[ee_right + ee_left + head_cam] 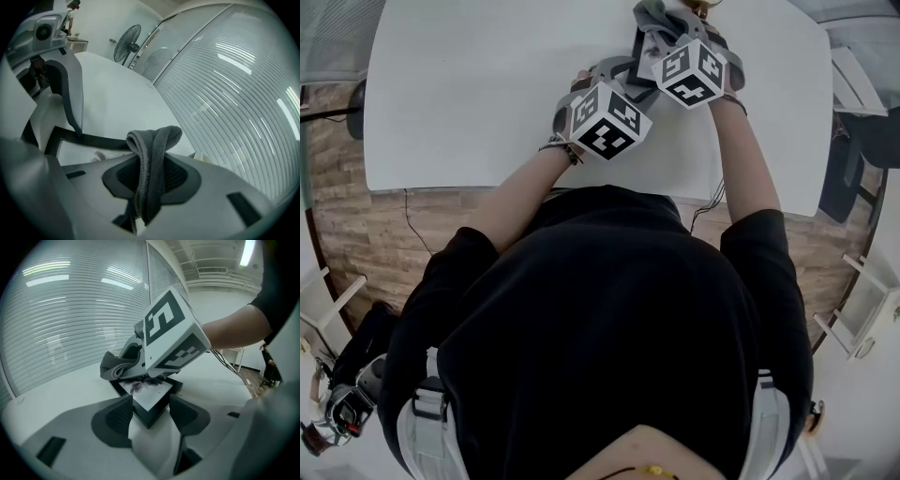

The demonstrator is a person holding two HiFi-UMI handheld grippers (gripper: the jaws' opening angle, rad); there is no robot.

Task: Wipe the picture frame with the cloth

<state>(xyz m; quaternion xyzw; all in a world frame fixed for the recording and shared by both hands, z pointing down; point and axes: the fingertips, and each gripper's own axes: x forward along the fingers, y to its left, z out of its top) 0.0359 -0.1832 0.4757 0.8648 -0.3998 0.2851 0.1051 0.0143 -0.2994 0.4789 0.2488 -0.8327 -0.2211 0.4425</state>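
A black picture frame (pixel 148 398) with a pale flower print lies on the white table (pixel 469 94). Its near corner sits between the pads of my left gripper (pixel 151 414), which press on its two sides. My right gripper (pixel 151 177) is shut on a folded grey cloth (pixel 151 152). It hovers over the frame's far part, its marker cube (pixel 171 336) just above the print, and the cloth (pixel 115 367) bunches at the frame's far left edge. The head view shows both cubes (pixel 607 122) (pixel 692 70) close together at the table's far right, the cloth (pixel 661 17) beyond them.
A window with blinds (pixel 234 84) runs along the table's far side. A standing fan (pixel 127 43) is past the table's end. Dark chairs (pixel 853 159) stand to the right of the table, and cables (pixel 708 202) hang at its near edge.
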